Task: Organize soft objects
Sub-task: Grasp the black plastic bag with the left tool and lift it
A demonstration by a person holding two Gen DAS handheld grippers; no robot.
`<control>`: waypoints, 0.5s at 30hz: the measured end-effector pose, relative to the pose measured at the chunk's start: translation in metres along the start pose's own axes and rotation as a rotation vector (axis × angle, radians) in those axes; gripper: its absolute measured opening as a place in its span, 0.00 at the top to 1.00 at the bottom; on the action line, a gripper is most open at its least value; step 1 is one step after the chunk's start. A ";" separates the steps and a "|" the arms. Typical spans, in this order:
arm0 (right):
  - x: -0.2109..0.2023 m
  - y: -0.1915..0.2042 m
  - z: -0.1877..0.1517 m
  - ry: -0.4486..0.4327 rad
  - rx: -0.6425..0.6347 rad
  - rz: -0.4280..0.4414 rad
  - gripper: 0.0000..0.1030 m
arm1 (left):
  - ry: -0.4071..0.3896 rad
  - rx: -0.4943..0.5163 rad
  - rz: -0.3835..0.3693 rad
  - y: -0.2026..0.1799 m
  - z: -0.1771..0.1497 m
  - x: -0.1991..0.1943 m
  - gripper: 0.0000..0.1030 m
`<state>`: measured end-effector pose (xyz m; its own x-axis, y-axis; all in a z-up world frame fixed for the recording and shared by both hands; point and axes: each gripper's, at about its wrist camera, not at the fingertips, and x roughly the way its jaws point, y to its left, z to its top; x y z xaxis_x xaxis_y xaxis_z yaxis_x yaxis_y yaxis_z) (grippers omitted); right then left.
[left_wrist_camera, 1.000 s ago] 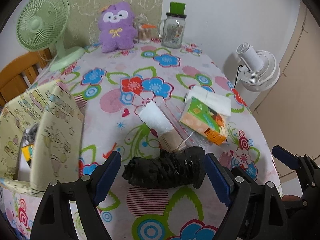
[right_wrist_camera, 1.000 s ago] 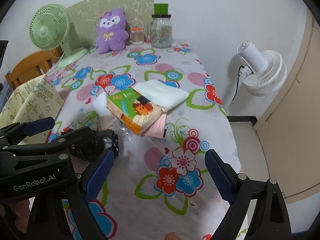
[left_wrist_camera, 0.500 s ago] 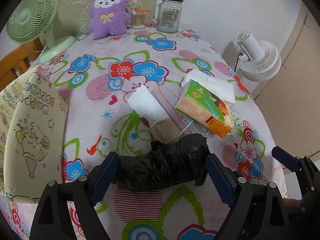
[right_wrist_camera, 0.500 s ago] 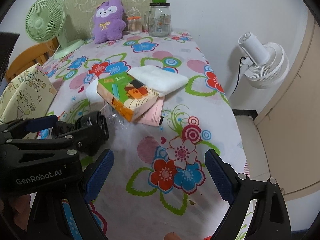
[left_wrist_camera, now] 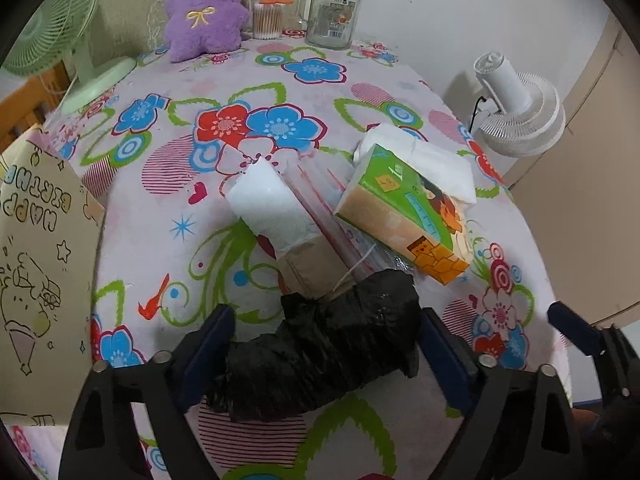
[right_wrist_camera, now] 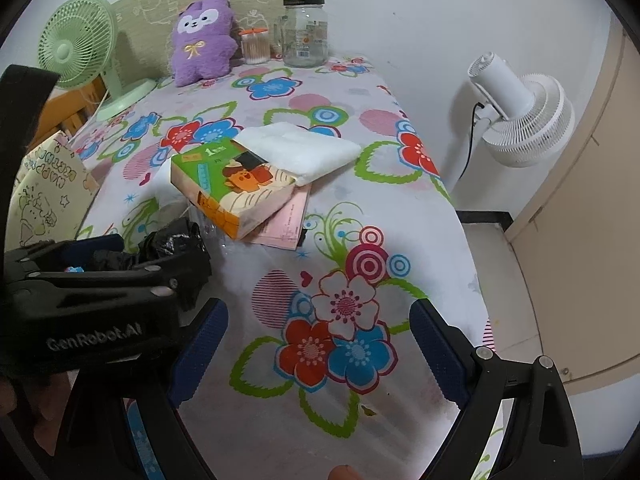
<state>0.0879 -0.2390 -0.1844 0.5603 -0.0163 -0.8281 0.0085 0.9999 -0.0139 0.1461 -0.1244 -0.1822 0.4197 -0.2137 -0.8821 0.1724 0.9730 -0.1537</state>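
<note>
A crumpled black plastic bag roll (left_wrist_camera: 320,344) lies on the flowered tablecloth between the blue fingers of my left gripper (left_wrist_camera: 322,350), which is open around it; it also shows in the right wrist view (right_wrist_camera: 172,242). Beyond it lie a white paper roll (left_wrist_camera: 272,204), a green-orange tissue pack (left_wrist_camera: 404,216) and a white folded cloth (left_wrist_camera: 424,160). A purple plush toy (left_wrist_camera: 206,8) sits at the far edge. My right gripper (right_wrist_camera: 318,354) is open and empty over the table's near right part.
A yellow paper gift bag (left_wrist_camera: 36,272) stands at the left edge. A green fan (left_wrist_camera: 52,28), a cotton swab jar (left_wrist_camera: 267,18) and a glass mug jar (left_wrist_camera: 334,12) stand at the back. A white floor fan (right_wrist_camera: 520,112) is right of the table.
My left gripper has moved forward and lower so the black bag roll now lies fully between its fingers. The right gripper has shifted slightly and stays open.
</note>
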 end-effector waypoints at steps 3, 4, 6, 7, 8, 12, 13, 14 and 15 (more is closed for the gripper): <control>0.001 0.000 0.000 0.000 0.001 0.002 0.09 | -0.016 -0.004 -0.020 0.001 0.000 -0.006 0.25; 0.001 0.000 0.000 -0.001 0.001 0.003 0.09 | -0.018 -0.006 -0.025 0.001 0.001 -0.007 0.28; 0.000 0.001 0.001 -0.004 -0.001 0.005 0.09 | -0.021 -0.007 -0.035 0.001 0.001 -0.010 0.31; 0.000 0.002 0.001 -0.005 -0.001 0.006 0.09 | -0.022 -0.005 -0.036 0.001 0.001 -0.011 0.33; -0.001 0.003 0.001 -0.007 -0.003 0.007 0.09 | -0.023 -0.004 -0.036 0.001 0.001 -0.011 0.34; -0.002 0.006 0.001 -0.010 -0.009 0.010 0.09 | -0.030 -0.004 -0.043 0.002 0.000 -0.015 0.38; -0.002 0.006 0.001 -0.009 -0.008 0.011 0.09 | -0.029 -0.001 -0.041 0.002 0.001 -0.015 0.38; -0.002 0.006 0.001 -0.008 -0.007 0.011 0.09 | -0.029 0.004 -0.036 0.002 0.001 -0.015 0.38; -0.002 0.006 0.001 -0.008 -0.006 0.010 0.09 | -0.027 0.014 -0.027 0.002 0.001 -0.015 0.33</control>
<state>0.0875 -0.2331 -0.1825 0.5668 -0.0059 -0.8239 -0.0022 1.0000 -0.0086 0.1411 -0.1197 -0.1690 0.4385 -0.2420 -0.8655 0.1960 0.9656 -0.1707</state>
